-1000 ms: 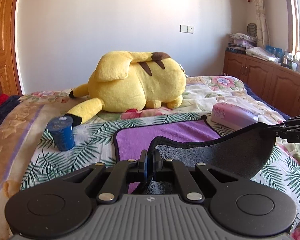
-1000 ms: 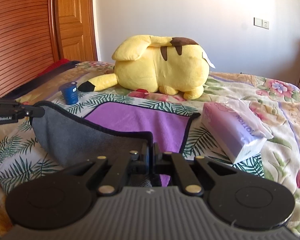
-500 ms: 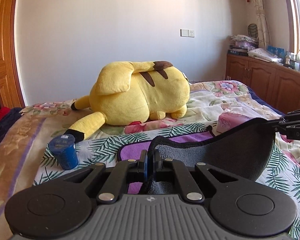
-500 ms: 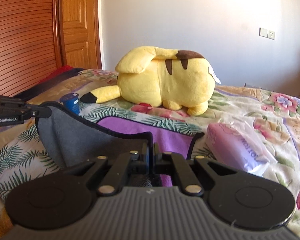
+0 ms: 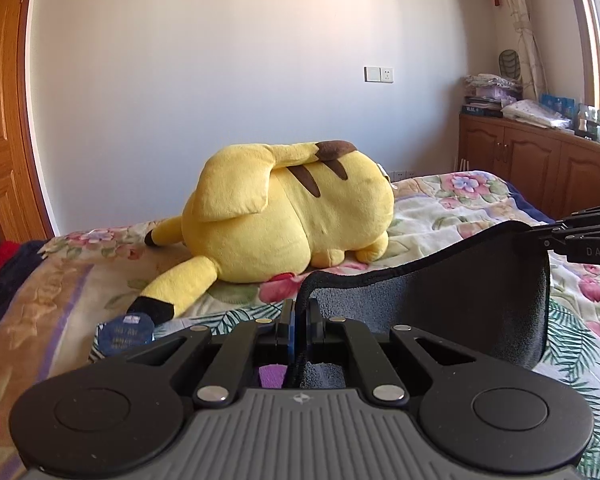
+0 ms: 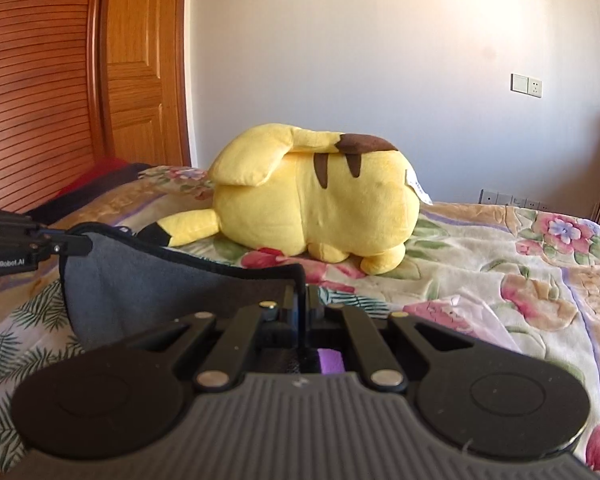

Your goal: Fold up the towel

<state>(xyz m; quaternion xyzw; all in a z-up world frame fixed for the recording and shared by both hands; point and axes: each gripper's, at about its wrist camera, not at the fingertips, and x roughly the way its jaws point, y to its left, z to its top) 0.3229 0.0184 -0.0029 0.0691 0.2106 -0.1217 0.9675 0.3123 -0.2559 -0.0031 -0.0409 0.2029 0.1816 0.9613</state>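
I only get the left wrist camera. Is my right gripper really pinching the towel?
Observer: Yes. The right wrist view shows the right gripper shut on the towel's black-edged corner.
Operator: What's on the bed near it?
Observer: A pink pack lies on the bed just beyond it, partly hidden by the gripper's frame.
Operator: And my left one, from outside?
Observer: The left gripper clamps the other corner; the grey cloth sags between them.

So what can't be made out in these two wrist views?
- Towel: its lower part and purple side are mostly hidden by each gripper body, in both views.
- Blue cup: partly hidden behind the left gripper; label too small to read.
- Right gripper: its grip point sits behind the towel's hem.
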